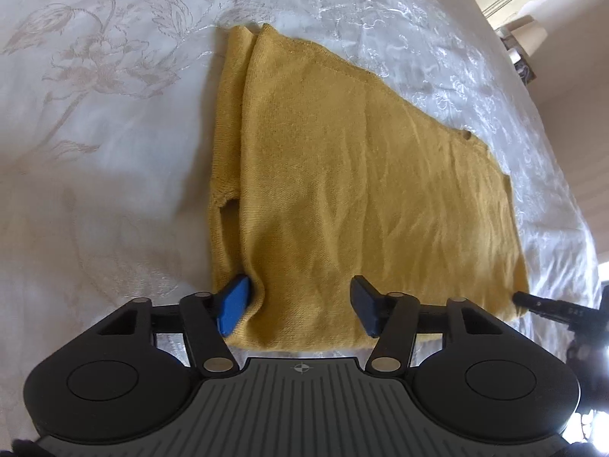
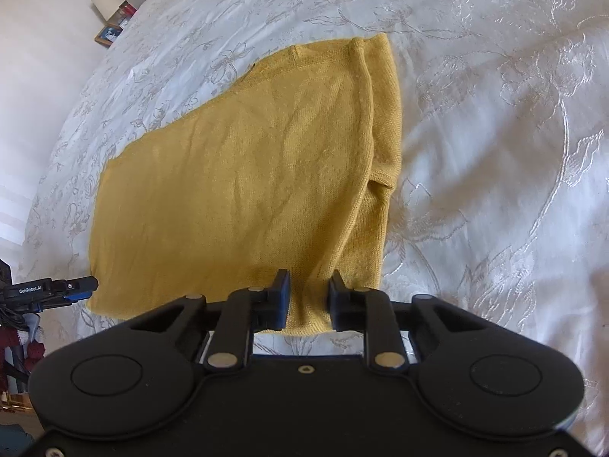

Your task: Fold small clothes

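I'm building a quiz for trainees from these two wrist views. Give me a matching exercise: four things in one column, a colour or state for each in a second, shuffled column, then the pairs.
Things:
1. sweater
2. bedspread
3. left tool
4. right tool

Colour or state:
A. white, with embroidered flowers
B. jaws wide apart over the near hem
C. mustard yellow, partly folded, lying flat
D. jaws narrow, a bunch of hem between them

Pairs: 1-C, 2-A, 3-B, 4-D
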`<state>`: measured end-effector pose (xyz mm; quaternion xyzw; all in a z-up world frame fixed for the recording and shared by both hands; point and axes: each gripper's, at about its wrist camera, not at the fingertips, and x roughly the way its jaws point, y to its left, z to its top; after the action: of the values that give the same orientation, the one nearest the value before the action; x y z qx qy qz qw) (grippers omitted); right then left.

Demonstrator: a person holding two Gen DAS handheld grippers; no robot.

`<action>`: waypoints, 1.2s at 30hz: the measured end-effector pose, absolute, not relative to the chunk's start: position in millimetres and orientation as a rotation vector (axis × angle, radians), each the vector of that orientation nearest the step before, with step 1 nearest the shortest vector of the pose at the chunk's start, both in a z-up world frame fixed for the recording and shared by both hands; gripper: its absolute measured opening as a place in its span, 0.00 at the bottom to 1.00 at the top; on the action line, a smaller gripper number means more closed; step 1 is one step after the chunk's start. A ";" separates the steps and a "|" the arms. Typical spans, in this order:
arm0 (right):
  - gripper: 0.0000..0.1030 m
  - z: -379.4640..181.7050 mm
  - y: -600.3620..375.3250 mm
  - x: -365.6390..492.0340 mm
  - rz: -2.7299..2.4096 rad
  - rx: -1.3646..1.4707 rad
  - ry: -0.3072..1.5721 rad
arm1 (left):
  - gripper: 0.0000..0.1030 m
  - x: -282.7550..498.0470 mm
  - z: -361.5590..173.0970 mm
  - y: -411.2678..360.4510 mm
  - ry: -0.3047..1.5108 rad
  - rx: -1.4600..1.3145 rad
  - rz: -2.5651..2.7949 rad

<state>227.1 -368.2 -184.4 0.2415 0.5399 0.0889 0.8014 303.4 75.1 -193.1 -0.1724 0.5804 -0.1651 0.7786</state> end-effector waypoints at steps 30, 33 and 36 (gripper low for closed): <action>0.10 -200.4 -364.7 243.9 0.134 0.276 1.319 | 0.06 292.7 -195.2 77.0 1.374 -0.051 -0.344; 0.31 -201.0 -367.1 242.8 0.096 0.264 1.319 | 0.06 289.3 -192.7 67.5 1.357 0.020 -0.346; 0.54 -201.9 -377.7 237.6 0.037 0.282 1.309 | 0.07 290.8 -196.8 71.7 1.351 -0.052 -0.315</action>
<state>237.6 -377.7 -201.9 0.1305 0.6068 0.0171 0.7839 290.8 71.7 -196.8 -0.0239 0.6225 -0.1449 0.7687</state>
